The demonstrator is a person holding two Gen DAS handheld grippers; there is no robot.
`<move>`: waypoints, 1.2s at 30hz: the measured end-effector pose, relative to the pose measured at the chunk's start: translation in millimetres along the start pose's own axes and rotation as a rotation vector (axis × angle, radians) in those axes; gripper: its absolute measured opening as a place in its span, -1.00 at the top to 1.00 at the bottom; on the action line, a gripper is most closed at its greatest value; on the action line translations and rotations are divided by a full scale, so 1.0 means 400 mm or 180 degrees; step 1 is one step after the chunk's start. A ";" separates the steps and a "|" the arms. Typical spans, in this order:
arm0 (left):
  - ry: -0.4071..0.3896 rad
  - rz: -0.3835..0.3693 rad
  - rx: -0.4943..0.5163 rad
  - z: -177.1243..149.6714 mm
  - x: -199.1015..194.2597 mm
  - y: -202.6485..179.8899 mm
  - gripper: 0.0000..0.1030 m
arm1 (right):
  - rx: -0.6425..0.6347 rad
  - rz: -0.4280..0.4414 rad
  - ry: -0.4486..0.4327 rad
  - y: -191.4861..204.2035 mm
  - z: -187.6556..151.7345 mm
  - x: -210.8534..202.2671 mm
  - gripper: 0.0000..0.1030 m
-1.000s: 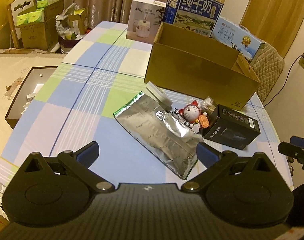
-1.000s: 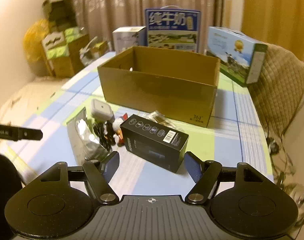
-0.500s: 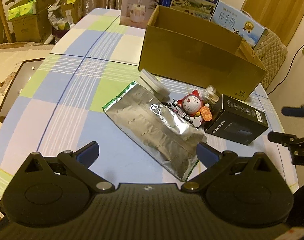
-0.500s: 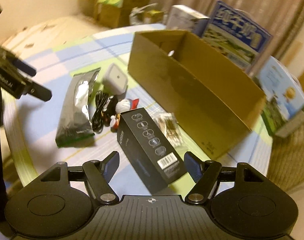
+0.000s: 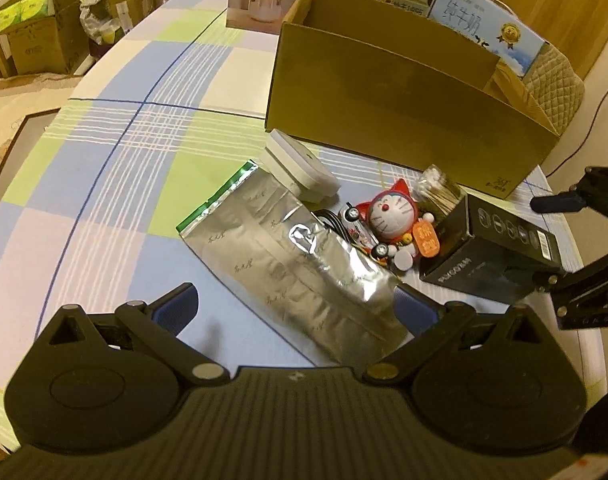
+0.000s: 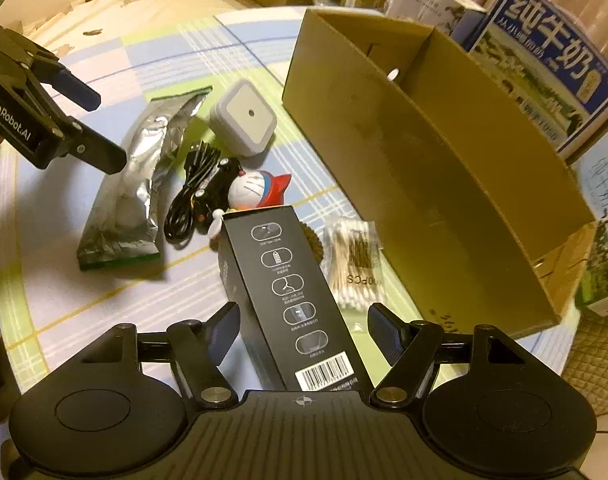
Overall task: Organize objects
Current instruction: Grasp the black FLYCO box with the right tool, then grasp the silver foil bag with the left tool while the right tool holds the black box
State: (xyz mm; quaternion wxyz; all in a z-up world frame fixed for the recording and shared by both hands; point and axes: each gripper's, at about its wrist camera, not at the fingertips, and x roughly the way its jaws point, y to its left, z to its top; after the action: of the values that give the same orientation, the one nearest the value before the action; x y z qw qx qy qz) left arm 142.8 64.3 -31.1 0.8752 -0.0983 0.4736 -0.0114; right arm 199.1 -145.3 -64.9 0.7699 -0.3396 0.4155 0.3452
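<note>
Right gripper (image 6: 303,326) jaws spread wide, straddling the near end of the black box (image 6: 290,304) on the table (image 6: 104,300); pads not touching it. Left gripper (image 5: 294,308) also wide open, holding nothing, over the foil pouch (image 5: 292,264). Right wrist view alone shows inside the cardboard box (image 6: 444,184) and a coiled black cable (image 6: 188,196) beside the cat toy (image 6: 256,190). Left wrist view shows the toy's face and orange tag. Cotton swabs (image 6: 354,258) between black box and cardboard box.
</note>
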 end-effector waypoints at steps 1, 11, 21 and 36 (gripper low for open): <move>0.0008 -0.0005 -0.0018 0.003 0.006 0.002 -0.97 | 0.0009 0.0015 0.0015 -0.002 0.001 0.007 -0.33; 0.0107 -0.0034 -0.0205 0.014 0.056 0.017 -0.97 | 0.0229 0.0142 0.0084 -0.002 -0.004 0.027 0.18; 0.0153 -0.0098 -0.0398 0.018 0.082 0.025 -0.96 | 0.0773 0.0126 -0.0014 0.008 -0.034 -0.020 0.21; 0.0436 -0.0104 -0.0045 0.009 0.117 0.008 -0.25 | 0.1175 0.0087 -0.0123 0.039 -0.073 -0.093 0.21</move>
State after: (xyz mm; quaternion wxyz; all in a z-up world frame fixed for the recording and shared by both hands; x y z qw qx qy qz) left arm 171.4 62.7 -68.2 0.8397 -0.1112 0.5308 -0.0290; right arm 159.0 -170.0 -48.6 0.8223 -0.1802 0.4616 0.2800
